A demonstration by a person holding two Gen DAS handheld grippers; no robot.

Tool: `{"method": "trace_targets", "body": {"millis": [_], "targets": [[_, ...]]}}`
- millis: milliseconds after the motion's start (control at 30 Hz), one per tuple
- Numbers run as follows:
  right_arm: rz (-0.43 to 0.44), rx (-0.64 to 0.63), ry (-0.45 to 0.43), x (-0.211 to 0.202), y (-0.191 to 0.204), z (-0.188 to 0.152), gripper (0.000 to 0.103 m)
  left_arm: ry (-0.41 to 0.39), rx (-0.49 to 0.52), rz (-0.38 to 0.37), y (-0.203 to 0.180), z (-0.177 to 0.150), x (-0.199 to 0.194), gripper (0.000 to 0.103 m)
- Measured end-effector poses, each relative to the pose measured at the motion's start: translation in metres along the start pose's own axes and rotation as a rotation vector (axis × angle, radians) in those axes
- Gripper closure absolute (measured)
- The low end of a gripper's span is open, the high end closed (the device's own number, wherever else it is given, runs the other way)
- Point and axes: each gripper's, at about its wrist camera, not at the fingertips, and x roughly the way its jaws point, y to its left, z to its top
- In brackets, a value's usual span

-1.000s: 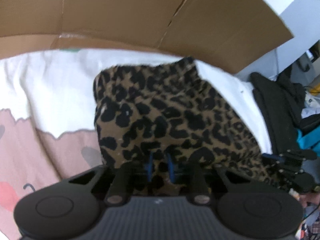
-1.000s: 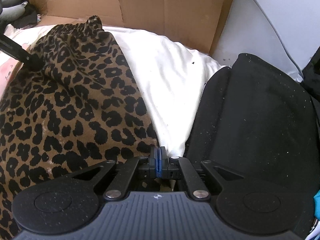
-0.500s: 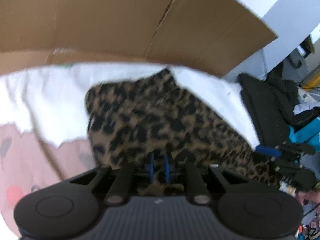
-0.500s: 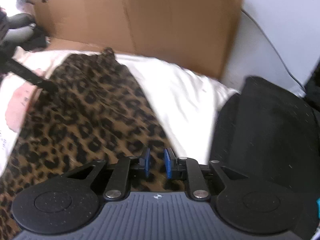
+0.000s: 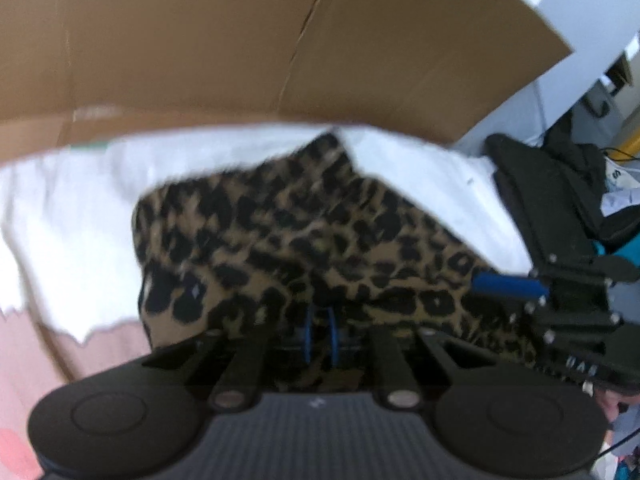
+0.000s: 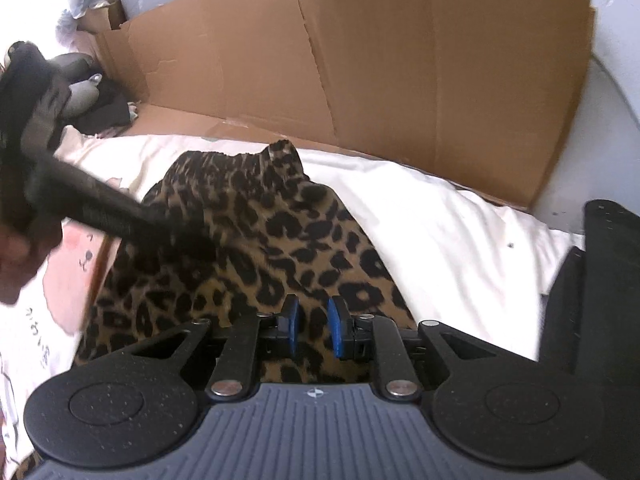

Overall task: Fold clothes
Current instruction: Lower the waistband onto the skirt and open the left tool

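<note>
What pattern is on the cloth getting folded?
Leopard print: black spots on tan cloth. The right wrist view shows it best.

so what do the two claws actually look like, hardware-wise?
Both match: the right claw and left claw have black bodies with a ribbed grey-black deck, two round discs at the corners, black linkage arms on silver pivot pins, and blue pads on the fingers. A small white mark sits mid-deck. No cables or sleeves visible.

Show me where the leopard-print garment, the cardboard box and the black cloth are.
leopard-print garment (image 6: pixel 304 236), right wrist view, middle of the fabric.
cardboard box (image 6: pixel 400 60), right wrist view, back wall.
black cloth (image 6: pixel 600 300), right wrist view, flat part.
</note>
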Motion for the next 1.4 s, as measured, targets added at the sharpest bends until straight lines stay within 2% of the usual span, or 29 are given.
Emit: {"method": "trace_targets", "body": {"millis": [33,100,267,367,533,633,900,1233,1400], "targets": [[0.007,-0.003,0.004,0.004,0.001,0.003,0.077,0.011,-0.004,0.0,0.002,-0.001,0.002,0.1],[0.017,-0.019,0.013,0.013,0.003,0.007,0.072,0.034,-0.012,0.0,0.005,-0.004,0.005,0.1],[0.023,-0.053,0.045,0.04,0.004,0.015,0.072,0.091,-0.028,0.001,0.012,-0.011,0.011,0.1],[0.006,-0.029,0.061,0.051,-0.004,0.016,0.071,0.142,-0.012,0.009,0.01,-0.011,0.01,0.1],[-0.025,-0.027,0.067,0.055,-0.008,0.019,0.072,0.213,-0.023,0.035,0.01,-0.011,0.003,0.101],[-0.054,-0.028,0.071,0.05,-0.003,0.018,0.07,0.202,-0.028,0.028,0.008,-0.009,-0.006,0.1],[0.061,0.057,0.033,0.019,-0.006,0.004,0.07,0.12,-0.034,-0.036,0.001,-0.001,-0.024,0.099],[0.048,-0.005,0.116,0.009,0.0,-0.034,0.07,0.2,0.002,-0.03,0.0,-0.036,-0.02,0.098],[0.005,-0.03,0.11,-0.001,-0.014,-0.043,0.072,0.246,0.008,-0.015,0.005,-0.054,-0.02,0.099]]}}
